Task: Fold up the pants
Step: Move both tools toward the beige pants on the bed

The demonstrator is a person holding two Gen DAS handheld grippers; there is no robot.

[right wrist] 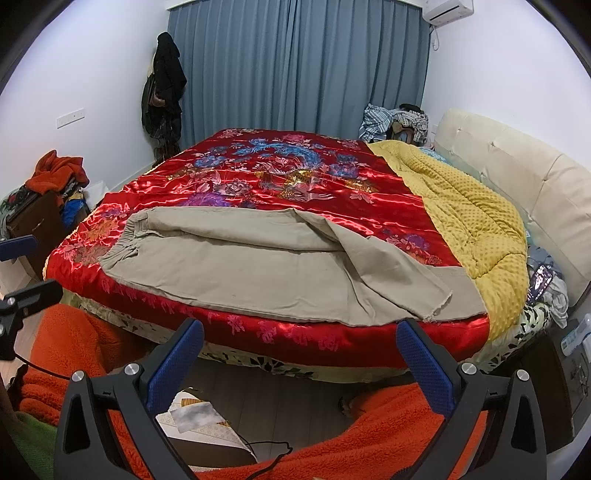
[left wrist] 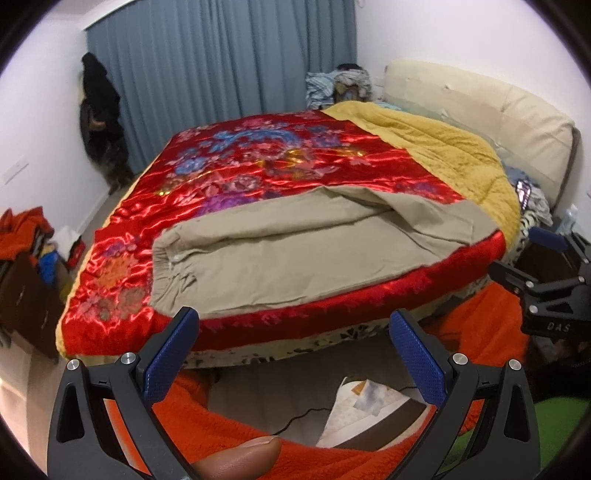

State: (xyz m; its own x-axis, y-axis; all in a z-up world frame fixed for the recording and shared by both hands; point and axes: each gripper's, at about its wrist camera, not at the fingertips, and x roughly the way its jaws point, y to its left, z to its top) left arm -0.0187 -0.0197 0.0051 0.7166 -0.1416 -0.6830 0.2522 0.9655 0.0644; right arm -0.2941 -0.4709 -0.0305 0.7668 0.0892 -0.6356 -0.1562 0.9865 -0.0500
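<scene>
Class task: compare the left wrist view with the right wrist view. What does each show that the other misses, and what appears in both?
Left wrist only: a thumb at the bottom edge. Right wrist only: an air conditioner high on the wall. Both show the beige pants on the red floral quilt, the blue curtain, and each view's own gripper, left gripper and right gripper, open and empty.

Both wrist views facing bed (left wrist: 332, 317)

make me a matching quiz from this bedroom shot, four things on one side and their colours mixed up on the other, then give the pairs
Things:
1. pants
2. curtain
3. quilt
4. blanket

Colours:
A. blue-grey
B. mustard yellow
C. beige
D. shiny red with flowers

Pairs: 1-C, 2-A, 3-D, 4-B
</scene>
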